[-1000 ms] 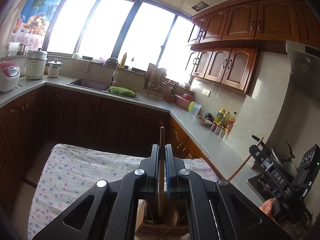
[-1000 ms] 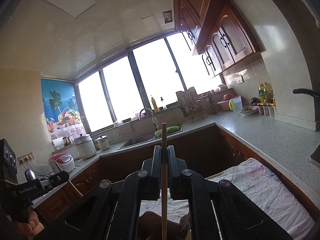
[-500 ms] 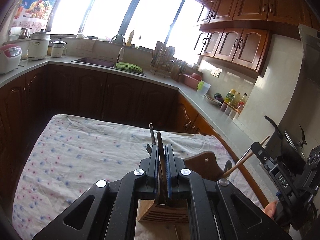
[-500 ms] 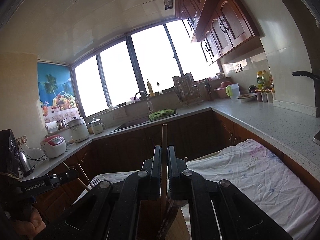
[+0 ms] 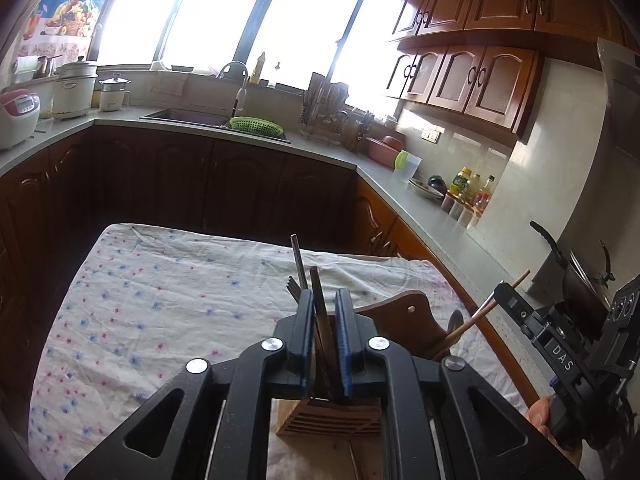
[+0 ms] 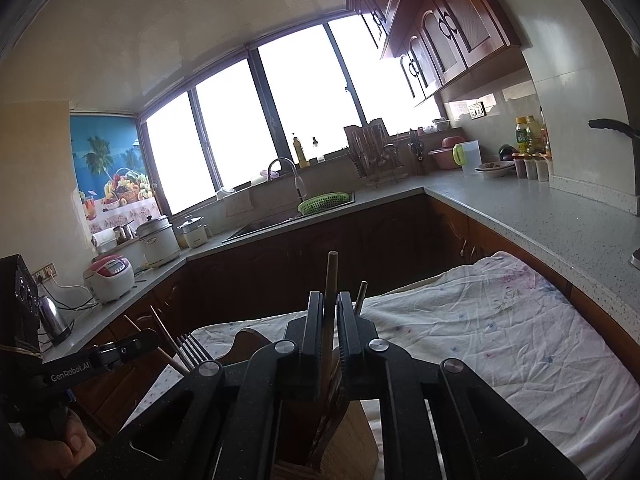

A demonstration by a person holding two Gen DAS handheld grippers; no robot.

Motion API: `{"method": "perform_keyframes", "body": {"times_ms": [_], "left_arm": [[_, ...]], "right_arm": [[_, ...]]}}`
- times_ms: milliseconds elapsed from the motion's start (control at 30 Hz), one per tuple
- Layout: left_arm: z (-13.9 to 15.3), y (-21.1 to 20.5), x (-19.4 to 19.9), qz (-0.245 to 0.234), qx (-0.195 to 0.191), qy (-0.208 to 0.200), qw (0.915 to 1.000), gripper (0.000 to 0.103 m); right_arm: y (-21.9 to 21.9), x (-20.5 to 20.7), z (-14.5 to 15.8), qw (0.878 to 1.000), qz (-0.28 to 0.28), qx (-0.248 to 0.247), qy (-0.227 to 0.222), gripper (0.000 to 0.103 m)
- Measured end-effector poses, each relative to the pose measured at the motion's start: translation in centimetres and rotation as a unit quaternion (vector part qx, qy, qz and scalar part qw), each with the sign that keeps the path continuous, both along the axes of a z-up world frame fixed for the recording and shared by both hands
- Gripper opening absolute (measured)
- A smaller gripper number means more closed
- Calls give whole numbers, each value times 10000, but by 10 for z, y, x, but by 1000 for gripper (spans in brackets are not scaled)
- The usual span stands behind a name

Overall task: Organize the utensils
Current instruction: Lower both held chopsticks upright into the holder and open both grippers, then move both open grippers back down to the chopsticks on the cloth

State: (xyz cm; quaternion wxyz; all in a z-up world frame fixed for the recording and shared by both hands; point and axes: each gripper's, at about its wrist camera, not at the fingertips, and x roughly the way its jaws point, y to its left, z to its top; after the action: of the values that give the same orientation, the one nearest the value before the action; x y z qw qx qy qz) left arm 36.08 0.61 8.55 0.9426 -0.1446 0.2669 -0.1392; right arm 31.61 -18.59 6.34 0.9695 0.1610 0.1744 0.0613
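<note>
Both my claws, left (image 5: 324, 312) and right (image 6: 330, 312), just loosened around upright chopsticks (image 5: 319, 300). Wooden holder (image 5: 328, 416) sits right below, bottom centre, so they drop straight in.

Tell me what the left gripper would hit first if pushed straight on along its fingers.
Probably the dark utensil handle between the left gripper fingers, then the wooden holder it stands in; depth is unclear.
</note>
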Motion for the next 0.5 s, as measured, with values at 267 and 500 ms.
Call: {"method": "perform_keyframes", "body": {"times_ms": [267, 500], "left_arm": [[13, 12, -33, 130, -113, -233, 9996, 54], [4, 23, -87, 343, -147, -210, 9991, 78]], "right_arm": [[-21, -21, 19, 9989, -127, 438, -108, 44], [-40, -64, 35, 9971, -206, 615, -398, 92]]}}
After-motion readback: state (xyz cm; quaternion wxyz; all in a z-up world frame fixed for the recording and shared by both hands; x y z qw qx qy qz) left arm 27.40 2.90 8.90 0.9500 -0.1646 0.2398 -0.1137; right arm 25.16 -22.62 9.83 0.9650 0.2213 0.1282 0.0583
